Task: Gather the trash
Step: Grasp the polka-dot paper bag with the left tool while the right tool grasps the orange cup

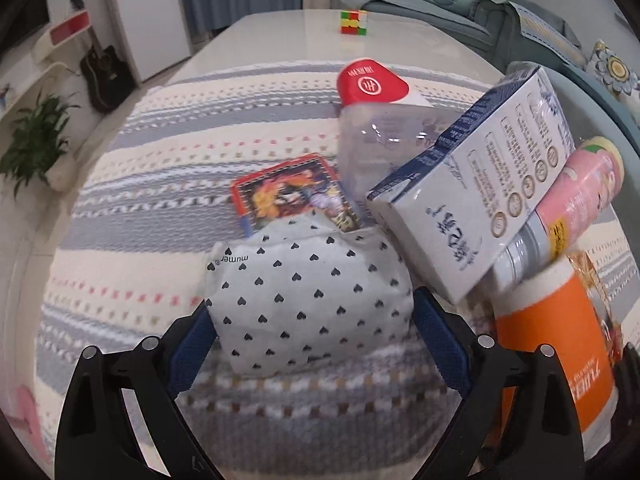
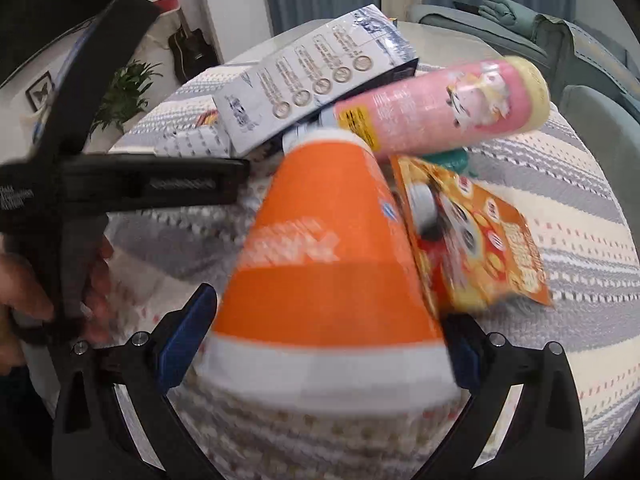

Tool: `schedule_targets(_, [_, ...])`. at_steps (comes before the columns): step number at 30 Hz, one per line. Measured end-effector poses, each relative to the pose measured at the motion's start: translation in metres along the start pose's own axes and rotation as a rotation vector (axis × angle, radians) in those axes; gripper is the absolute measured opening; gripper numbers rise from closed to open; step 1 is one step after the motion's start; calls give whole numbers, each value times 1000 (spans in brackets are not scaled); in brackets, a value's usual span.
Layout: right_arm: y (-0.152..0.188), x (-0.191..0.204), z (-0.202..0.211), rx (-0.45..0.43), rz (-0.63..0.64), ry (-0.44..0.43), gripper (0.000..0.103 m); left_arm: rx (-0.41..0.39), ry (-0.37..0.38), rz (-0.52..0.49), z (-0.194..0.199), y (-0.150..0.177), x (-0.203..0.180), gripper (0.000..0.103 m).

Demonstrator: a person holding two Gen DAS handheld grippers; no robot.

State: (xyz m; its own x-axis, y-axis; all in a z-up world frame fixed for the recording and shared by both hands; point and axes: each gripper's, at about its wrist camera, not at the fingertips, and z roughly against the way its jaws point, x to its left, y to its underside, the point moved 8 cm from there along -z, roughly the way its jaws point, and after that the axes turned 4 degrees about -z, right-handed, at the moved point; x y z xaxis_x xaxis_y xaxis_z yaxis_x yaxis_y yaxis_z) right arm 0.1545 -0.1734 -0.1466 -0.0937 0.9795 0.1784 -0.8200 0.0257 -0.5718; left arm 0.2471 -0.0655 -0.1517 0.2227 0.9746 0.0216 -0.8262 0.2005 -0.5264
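A pile of trash lies on a striped knitted cloth. My left gripper has its blue pads on both sides of a white face mask with black hearts. My right gripper has its pads against an orange and white paper cup, also seen in the left wrist view. A white and blue carton leans over a pink tube. A clear container with a red lid and a colourful card lie behind the mask. An orange snack bag lies beside the cup.
A Rubik's cube stands on the far part of the white table. A sofa stands at the back right. A plant and a guitar are at the left. The left gripper's handle shows in the right wrist view.
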Motion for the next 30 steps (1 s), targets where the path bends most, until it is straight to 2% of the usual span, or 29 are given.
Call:
schedule_targets(6, [-3, 2, -5, 7, 28, 6, 97, 6, -8, -5, -7, -7, -2, 89])
schedule_targets(10, [1, 14, -12, 27, 105, 85, 97, -20, -12, 13, -6, -9, 3, 82])
schedule_targets(14, [0, 13, -13, 28, 96, 76, 97, -53, -31, 9, -4, -7, 4, 76])
schedule_targets(17, [-1, 11, -12, 28, 94, 75, 97, -77, -48, -3, 0, -7, 0, 63])
schedule_targets(20, [-2, 11, -12, 28, 93, 67, 97, -88, -70, -17, 0, -7, -4, 62])
schedule_targets(23, [-6, 2, -9, 24, 86, 50, 96, -90, -52, 3, 1, -5, -3, 62])
schedule_targets(27, [-10, -5, -1, -7, 49, 21, 83, -99, -48, 21, 4, -1, -3, 62])
schedule_targets(30, [-18, -7, 9, -48, 46, -17, 76, -102, -38, 32, 8, 2, -4, 62])
